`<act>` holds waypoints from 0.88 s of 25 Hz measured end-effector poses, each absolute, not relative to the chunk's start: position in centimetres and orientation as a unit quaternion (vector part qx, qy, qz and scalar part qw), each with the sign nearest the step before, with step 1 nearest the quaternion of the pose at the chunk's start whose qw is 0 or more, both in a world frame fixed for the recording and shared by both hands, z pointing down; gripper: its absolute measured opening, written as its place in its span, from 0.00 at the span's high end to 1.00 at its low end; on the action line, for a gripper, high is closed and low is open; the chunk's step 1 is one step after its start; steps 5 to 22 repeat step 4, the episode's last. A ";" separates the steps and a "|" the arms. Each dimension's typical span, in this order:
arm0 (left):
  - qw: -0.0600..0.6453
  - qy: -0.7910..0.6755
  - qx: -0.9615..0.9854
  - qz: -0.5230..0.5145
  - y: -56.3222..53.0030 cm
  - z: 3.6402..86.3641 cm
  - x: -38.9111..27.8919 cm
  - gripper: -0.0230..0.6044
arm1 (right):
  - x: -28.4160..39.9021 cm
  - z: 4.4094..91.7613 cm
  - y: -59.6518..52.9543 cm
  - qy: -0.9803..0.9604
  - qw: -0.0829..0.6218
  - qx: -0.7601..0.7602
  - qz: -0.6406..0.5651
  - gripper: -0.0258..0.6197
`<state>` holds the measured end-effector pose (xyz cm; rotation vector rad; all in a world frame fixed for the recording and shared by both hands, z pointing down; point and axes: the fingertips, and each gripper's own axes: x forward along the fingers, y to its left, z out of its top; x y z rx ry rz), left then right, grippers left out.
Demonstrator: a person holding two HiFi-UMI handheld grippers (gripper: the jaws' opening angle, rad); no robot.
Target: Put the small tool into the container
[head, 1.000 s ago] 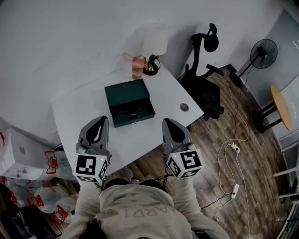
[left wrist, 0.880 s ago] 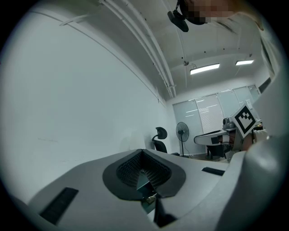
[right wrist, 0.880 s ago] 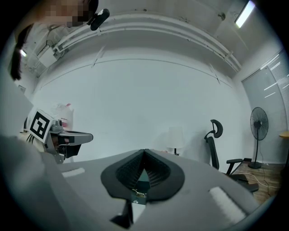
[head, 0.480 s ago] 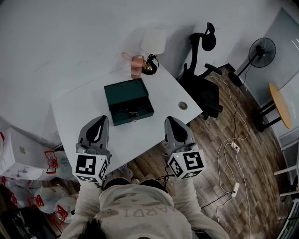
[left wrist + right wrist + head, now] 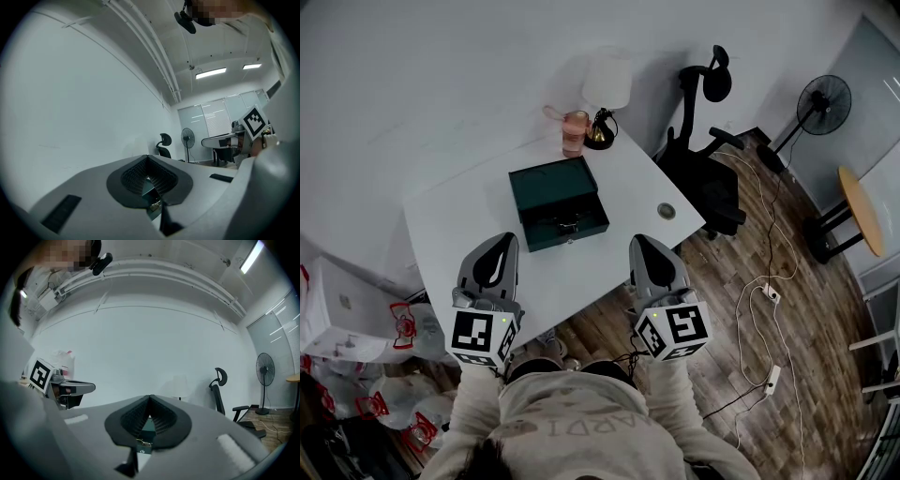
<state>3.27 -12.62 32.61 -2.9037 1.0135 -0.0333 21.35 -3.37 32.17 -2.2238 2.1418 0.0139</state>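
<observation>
A dark green metal box (image 5: 559, 202) with its lid down and a latch at the front sits in the middle of the white table (image 5: 450, 220). My left gripper (image 5: 500, 244) and right gripper (image 5: 640, 246) hover over the table's near edge, one on each side of the box and short of it. Both are shut with nothing between the pads. In the left gripper view the jaws meet at the tip (image 5: 148, 157) and the box (image 5: 151, 193) shows through the gap below them. The right gripper view shows the same: closed tips (image 5: 150, 397) and the box (image 5: 146, 433). I see no small tool in any view.
A pink cup (image 5: 575, 132) and a small lamp (image 5: 606, 94) stand at the table's far edge. A round grommet (image 5: 667, 212) sits in the tabletop to the right. A black office chair (image 5: 705, 169), a fan (image 5: 821, 105) and floor cables (image 5: 766, 298) lie to the right.
The right gripper has drifted slightly to the right. The left gripper and the box have stayed where they were.
</observation>
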 end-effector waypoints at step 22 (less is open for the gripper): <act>0.031 0.331 -0.943 -0.011 -12.4 32.9 2.8 0.96 | 21.0 32.4 -3.2 0.694 0.027 -0.720 0.004 0.94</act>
